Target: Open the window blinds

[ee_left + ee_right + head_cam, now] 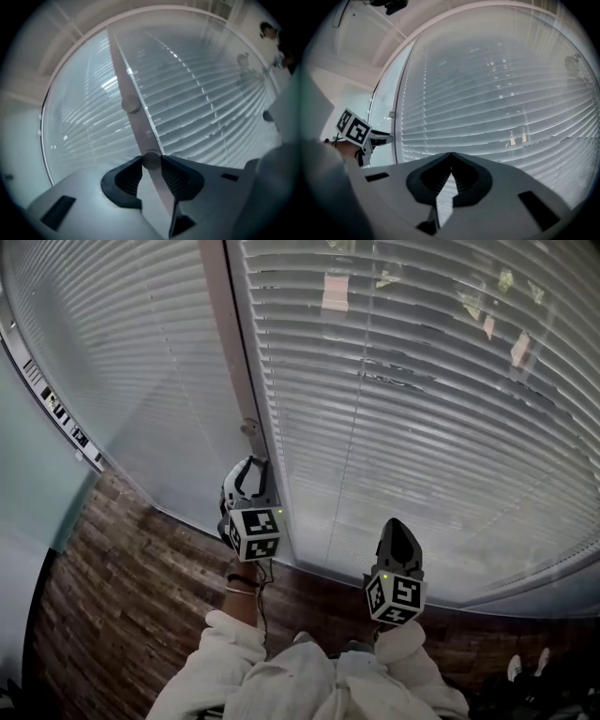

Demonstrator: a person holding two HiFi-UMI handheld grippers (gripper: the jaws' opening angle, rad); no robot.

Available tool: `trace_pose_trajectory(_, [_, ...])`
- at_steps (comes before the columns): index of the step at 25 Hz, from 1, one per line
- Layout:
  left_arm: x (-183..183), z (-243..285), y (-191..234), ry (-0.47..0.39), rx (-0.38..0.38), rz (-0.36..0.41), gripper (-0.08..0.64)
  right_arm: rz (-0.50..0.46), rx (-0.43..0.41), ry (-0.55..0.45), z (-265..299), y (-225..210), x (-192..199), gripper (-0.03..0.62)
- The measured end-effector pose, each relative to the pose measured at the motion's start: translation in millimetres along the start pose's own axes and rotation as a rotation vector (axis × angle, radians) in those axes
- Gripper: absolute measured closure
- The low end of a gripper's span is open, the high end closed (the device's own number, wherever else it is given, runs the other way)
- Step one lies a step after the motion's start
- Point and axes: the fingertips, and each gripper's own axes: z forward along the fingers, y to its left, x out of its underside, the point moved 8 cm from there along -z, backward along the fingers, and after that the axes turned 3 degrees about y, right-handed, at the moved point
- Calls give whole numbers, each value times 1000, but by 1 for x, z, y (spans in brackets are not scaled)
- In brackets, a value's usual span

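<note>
Two slatted blinds, one on the left [131, 362] and one on the right [422, 409], hang either side of a pale upright post [234, 343], their slats turned nearly flat. My left gripper [251, 463] reaches to the post and is shut on a small round knob [151, 160] on it, both pads [129, 178] pressing its sides. A second knob [131, 105] sits higher on the post. My right gripper [397, 524] hovers before the right blind [497, 103], a little short of the slats. Its jaws [450, 155] are shut with nothing between them. The right gripper view also shows the left gripper [377, 138].
A brown planked floor [122, 596] runs below the window. A teal wall [28, 484] with a marked strip [56, 409] stands at the left. The person's light sleeves [281, 671] fill the bottom middle, and shoes [525, 667] show at the bottom right.
</note>
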Motion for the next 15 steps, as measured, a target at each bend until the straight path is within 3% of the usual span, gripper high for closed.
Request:
trace_pose_trajectory(1, [-1, -1, 4, -10, 44, -138, 434, 0, 3, 3, -1, 0, -3, 583])
trace_pose_trajectory(4, [0, -1, 20, -74, 208, -683, 433, -1, 11, 8, -4, -2, -6, 583])
trace_pose_trajectory(5, [-1, -1, 24, -96, 233, -788, 433, 0, 14, 7, -5, -3, -6, 583])
trace_pose_trajectory(6, [-2, 0, 26, -102, 235, -821, 433, 1, 17, 6, -5, -5, -6, 583])
trace_pose_trajectory(8, [-6, -1, 25, -82, 202, -750, 433, 6, 26, 4, -6, -7, -6, 583])
trace_pose_trajectory(10, [-9, -2, 21, -62, 156, -603, 435, 11, 34, -1, -6, -9, -6, 583])
trace_pose_trajectory(15, [-13, -1, 6, -38, 14, -62, 436, 5, 32, -8, -4, -7, -9, 583])
